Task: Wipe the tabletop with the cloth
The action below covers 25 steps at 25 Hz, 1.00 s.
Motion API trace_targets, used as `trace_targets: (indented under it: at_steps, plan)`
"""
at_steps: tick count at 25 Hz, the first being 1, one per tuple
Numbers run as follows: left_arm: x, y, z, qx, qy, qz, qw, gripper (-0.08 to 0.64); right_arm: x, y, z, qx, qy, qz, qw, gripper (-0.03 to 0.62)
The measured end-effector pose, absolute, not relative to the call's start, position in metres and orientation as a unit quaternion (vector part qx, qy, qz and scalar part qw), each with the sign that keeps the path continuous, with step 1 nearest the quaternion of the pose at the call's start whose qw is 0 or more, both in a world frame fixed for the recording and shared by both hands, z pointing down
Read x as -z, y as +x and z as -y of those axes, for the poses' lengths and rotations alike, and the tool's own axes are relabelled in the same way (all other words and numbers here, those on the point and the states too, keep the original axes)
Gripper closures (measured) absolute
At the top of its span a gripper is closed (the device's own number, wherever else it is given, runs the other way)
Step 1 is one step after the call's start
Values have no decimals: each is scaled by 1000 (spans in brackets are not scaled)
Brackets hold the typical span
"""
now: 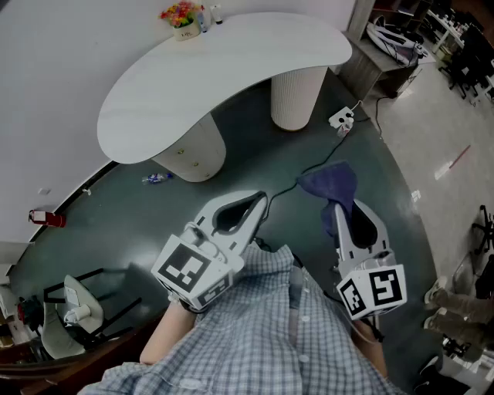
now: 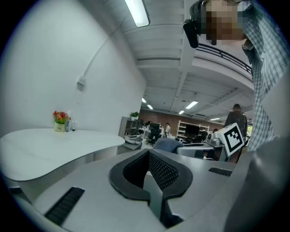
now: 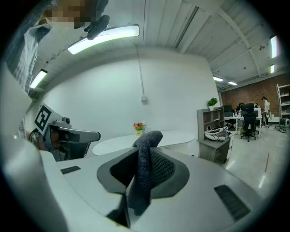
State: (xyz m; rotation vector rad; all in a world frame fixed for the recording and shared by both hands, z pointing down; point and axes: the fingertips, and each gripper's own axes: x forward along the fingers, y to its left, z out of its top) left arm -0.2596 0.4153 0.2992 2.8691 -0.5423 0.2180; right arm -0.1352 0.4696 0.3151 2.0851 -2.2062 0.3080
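The cloth [image 1: 330, 183] is pinched between the jaws of the right gripper [image 1: 345, 210], in the air above the floor [image 1: 116, 224], short of the white table's [image 1: 231, 69] near edge. Beside it, the left gripper [image 1: 259, 199] has its jaws together on nothing. A flower pot [image 1: 182, 17] stands at the table's far edge.

The cloth [image 3: 146, 154] loses its lower end between the fingers [image 3: 168, 170] of the right gripper [image 1: 343, 208]. The items [image 1: 210, 15] beside the flowers [image 1: 179, 13] on the tabletop [image 1: 231, 69] are too small to identify.
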Motion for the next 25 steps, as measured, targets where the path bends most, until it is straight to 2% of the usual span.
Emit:
trace_targets:
  at_steps: [13, 25]
  plan:
    - [-301, -253, -425, -74, 974, 186, 108, 554, -317, -131, -482, -85, 680, 726, 64, 529]
    - [-301, -242, -434, -82, 978, 168, 98, 554, -319, -114, -493, -102, 702, 703, 43, 529]
